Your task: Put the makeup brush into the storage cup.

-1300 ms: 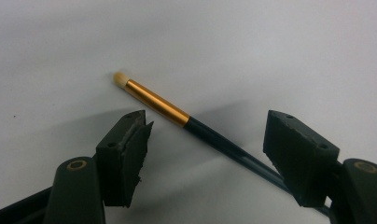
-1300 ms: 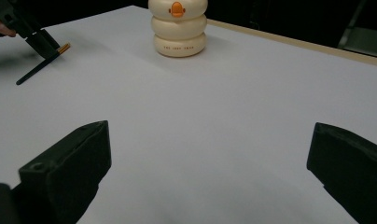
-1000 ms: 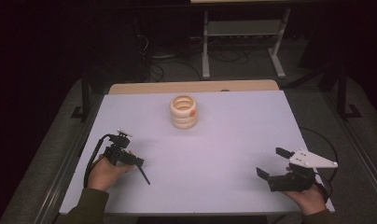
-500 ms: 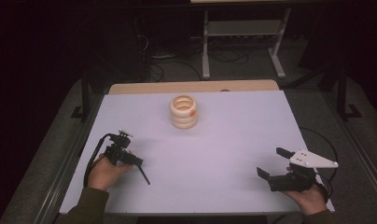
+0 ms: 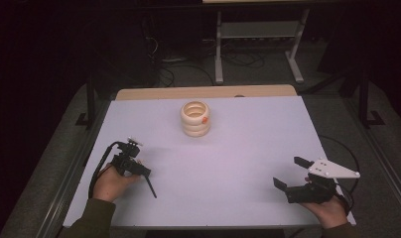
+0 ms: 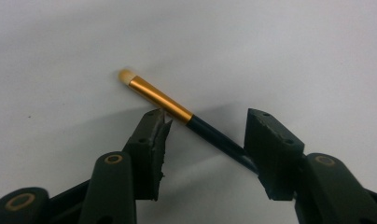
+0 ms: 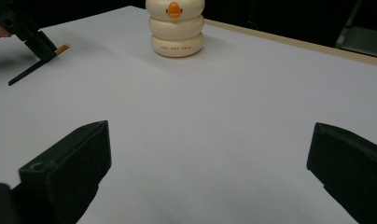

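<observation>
A small brush (image 6: pixel 161 99) with a pale tip, gold ferrule and dark handle lies on the white table (image 5: pixel 248 148) at the front left. My left gripper (image 6: pixel 206 116) straddles it; its jaws have just been closing and still stand apart, the left one close to the ferrule. In the high view the brush's handle (image 5: pixel 151 187) sticks out below the left gripper (image 5: pixel 139 171). My right gripper (image 5: pixel 290 172) rests open and empty near the front right corner. A cream ringed holder (image 5: pixel 195 119) with an orange beak stands upright at the table's centre back.
The right gripper view looks across the table at the holder (image 7: pixel 176 28), with the left gripper (image 7: pixel 37 44) and brush (image 7: pixel 25 72) at far left. A wooden strip (image 5: pixel 203 92) runs along the table's far edge. Cables and a metal stand (image 5: pixel 258 34) lie beyond on the dark floor.
</observation>
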`<action>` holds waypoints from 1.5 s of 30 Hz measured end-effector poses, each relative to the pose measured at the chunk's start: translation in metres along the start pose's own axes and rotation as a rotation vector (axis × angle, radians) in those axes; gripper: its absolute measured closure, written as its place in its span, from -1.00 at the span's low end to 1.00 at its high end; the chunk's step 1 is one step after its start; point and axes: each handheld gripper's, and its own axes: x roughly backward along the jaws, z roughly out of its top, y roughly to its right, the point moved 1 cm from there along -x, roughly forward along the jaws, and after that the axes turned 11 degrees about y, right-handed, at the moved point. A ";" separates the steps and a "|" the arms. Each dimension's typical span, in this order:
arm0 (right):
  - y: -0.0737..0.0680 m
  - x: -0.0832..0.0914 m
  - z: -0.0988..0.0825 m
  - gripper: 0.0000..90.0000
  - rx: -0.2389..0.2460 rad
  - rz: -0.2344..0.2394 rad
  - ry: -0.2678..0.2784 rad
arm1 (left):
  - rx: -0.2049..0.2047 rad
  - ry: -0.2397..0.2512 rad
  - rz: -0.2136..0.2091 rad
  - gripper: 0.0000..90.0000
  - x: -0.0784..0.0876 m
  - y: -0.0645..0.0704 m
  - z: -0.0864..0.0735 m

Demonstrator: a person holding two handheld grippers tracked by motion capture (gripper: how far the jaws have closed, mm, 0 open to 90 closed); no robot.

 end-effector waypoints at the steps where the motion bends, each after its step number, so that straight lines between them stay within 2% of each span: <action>1: 0.000 0.000 0.000 -1.00 0.001 0.000 0.002 | -0.010 -0.002 -0.001 0.13 0.000 0.000 0.000; 6: 0.001 0.000 0.000 -1.00 0.003 -0.001 0.001 | -0.002 -0.005 -0.005 0.20 0.000 0.003 0.001; 9: 0.001 0.000 0.000 -1.00 0.000 -0.002 0.001 | -0.027 -0.016 -0.012 0.24 0.000 0.003 0.002; 10: 0.001 0.001 0.000 -1.00 -0.001 -0.003 0.000 | -0.010 -0.017 -0.012 0.26 0.000 0.005 0.001; 15: 0.001 0.001 0.000 -1.00 -0.002 -0.003 0.001 | -0.024 -0.023 -0.010 0.32 -0.001 0.006 0.002; 16: 0.001 0.001 0.000 -1.00 -0.001 -0.003 0.001 | -0.037 -0.025 -0.010 0.32 -0.001 0.005 0.002; 19: 0.001 0.001 0.000 -1.00 0.001 -0.004 0.004 | -0.038 -0.030 -0.012 0.36 -0.001 0.005 0.002; 20: 0.001 0.001 0.000 -1.00 0.002 -0.003 0.004 | -0.027 -0.030 -0.014 0.37 -0.001 0.006 0.002; 30: 0.001 0.001 0.000 -1.00 0.004 -0.003 0.003 | -0.048 -0.042 -0.008 0.50 -0.001 0.006 0.003; 31: 0.001 0.001 0.000 -1.00 0.003 -0.003 0.003 | -0.037 -0.034 -0.008 0.52 -0.002 0.007 0.003; 32: 0.001 0.001 0.000 -1.00 0.003 -0.003 0.003 | -0.058 -0.053 -0.008 0.54 -0.002 0.005 0.004; 38: 0.001 0.002 0.000 -1.00 0.005 -0.001 0.003 | -0.061 -0.065 -0.011 0.59 -0.003 0.005 0.007; 40: 0.001 0.002 0.000 -1.00 0.003 -0.002 0.003 | -0.076 -0.058 -0.009 0.59 -0.005 0.005 0.008; 43: 0.001 0.002 0.000 -1.00 -0.001 -0.004 0.000 | -0.082 -0.075 0.000 0.64 -0.005 0.006 0.009; 44: 0.001 0.002 0.000 -1.00 -0.002 -0.003 0.000 | -0.103 -0.079 0.005 0.66 -0.005 0.006 0.010; 45: 0.001 0.002 0.000 -1.00 -0.002 -0.003 0.000 | -0.099 -0.080 0.006 0.67 -0.006 0.006 0.010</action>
